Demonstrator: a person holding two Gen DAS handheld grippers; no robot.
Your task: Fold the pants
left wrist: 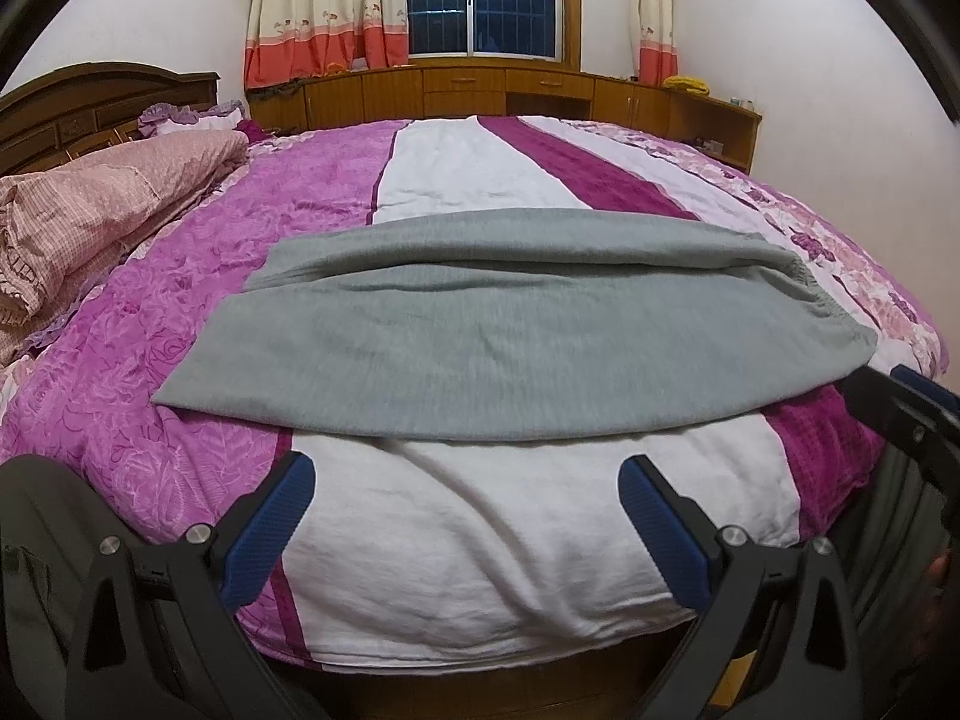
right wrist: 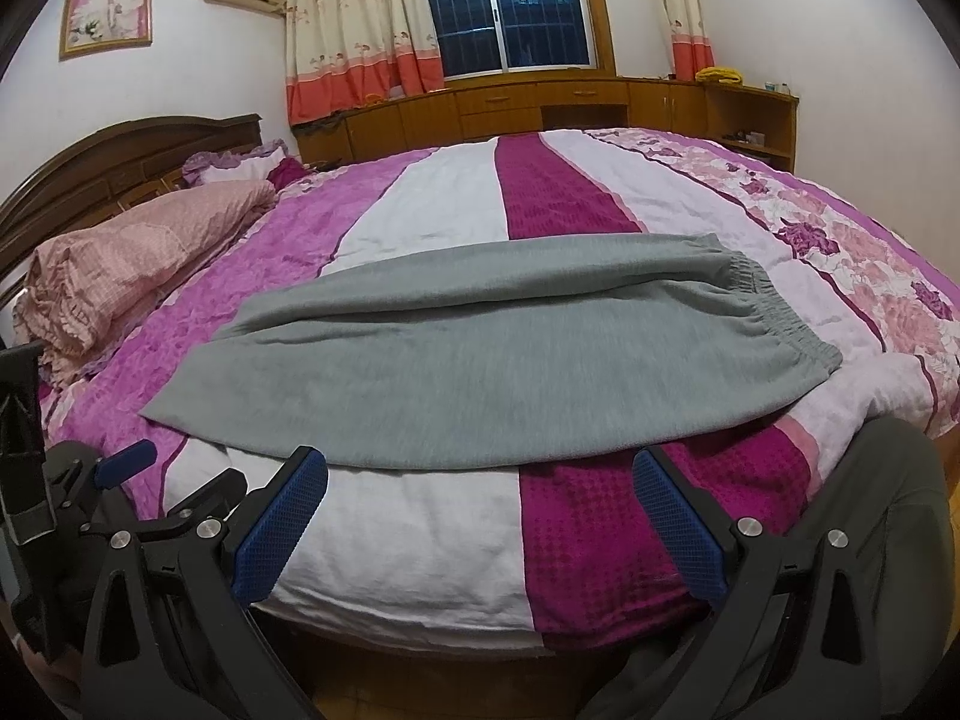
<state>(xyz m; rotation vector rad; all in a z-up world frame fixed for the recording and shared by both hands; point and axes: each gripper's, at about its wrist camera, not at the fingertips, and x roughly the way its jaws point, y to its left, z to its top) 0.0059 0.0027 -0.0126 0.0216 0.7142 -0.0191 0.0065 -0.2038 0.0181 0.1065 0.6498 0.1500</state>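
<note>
Nearest the cameras, the left gripper (left wrist: 467, 516) hangs over the bed's front edge with its blue pads spread wide and nothing between them. The right gripper (right wrist: 480, 516) does the same a little further along, jaws just as far apart and empty; its left pad (right wrist: 282, 516) sits just short of the cloth's near edge, though whether it touches cannot be told.

Just beyond the pads lie the grey pants (left wrist: 498, 336), stretched crossways on the bedspread (left wrist: 480, 546) near its front edge. They appear already folded leg over leg, with a long ridge running their length where the upper layer ends. The elastic waistband (right wrist: 774, 306) is at the right end, and the leg ends (right wrist: 180, 396) taper off to the left.

The step in hand looks like the crosswise fold — one end brought over the other. To do it well, each gripper would want to close on a corner at the same end, catching both layers, not only the top one. The soft knit will likely sag and skew if lifted by a single point, so the two holds should rise together, travel level, and lay the end down square with the edges beneath. The thick, gathered waistband should give the firmer bite; the thin leg hems may slip from the pads unless they reach well in.

Further off, a pink quilt (left wrist: 90, 228) is heaped at the left by the headboard (right wrist: 120, 162) — well apart from the work. Beyond stand wooden cabinets (left wrist: 480, 84), curtains (right wrist: 354, 30) and a dark window (right wrist: 510, 6).
</note>
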